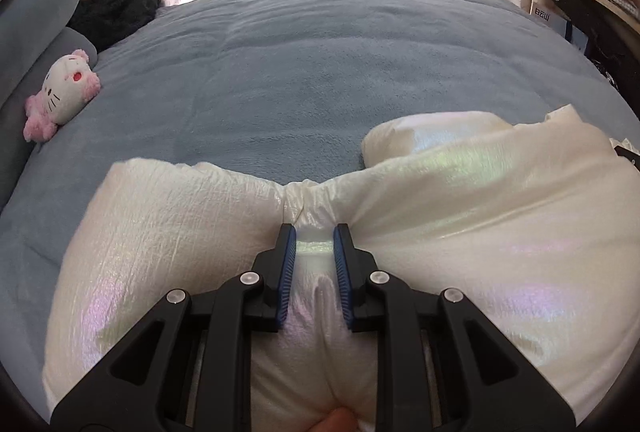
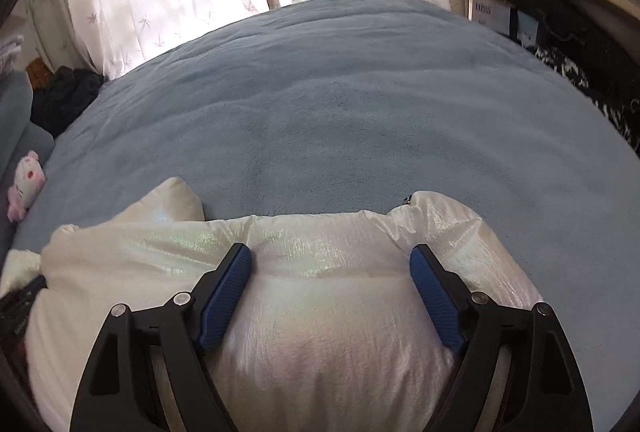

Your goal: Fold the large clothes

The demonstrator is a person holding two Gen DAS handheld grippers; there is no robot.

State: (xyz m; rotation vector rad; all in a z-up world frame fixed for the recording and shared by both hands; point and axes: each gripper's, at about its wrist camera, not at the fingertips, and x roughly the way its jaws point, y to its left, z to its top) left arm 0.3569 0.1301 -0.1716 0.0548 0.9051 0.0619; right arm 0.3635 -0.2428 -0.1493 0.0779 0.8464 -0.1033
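On the near edge of the blue bed cover point(image 1: 320, 72), my white puffer jacket point(image 1: 480, 212) lies with its long axis left to right. Left gripper point(image 1: 315, 232) tilts down, jaws narrow, pinching a gathered fold of the jacket. Right gripper point(image 2: 330, 256) tilts down too, jaws wide, pads astride the padding without squeezing. Plush toy point(image 1: 60, 96) sits far left.

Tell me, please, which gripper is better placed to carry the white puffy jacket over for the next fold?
Left, probably. The left gripper is already pinched on a gathered fold of the white puffy jacket, so it can pull now. The right gripper stands wide open over the jacket, gripping nothing.
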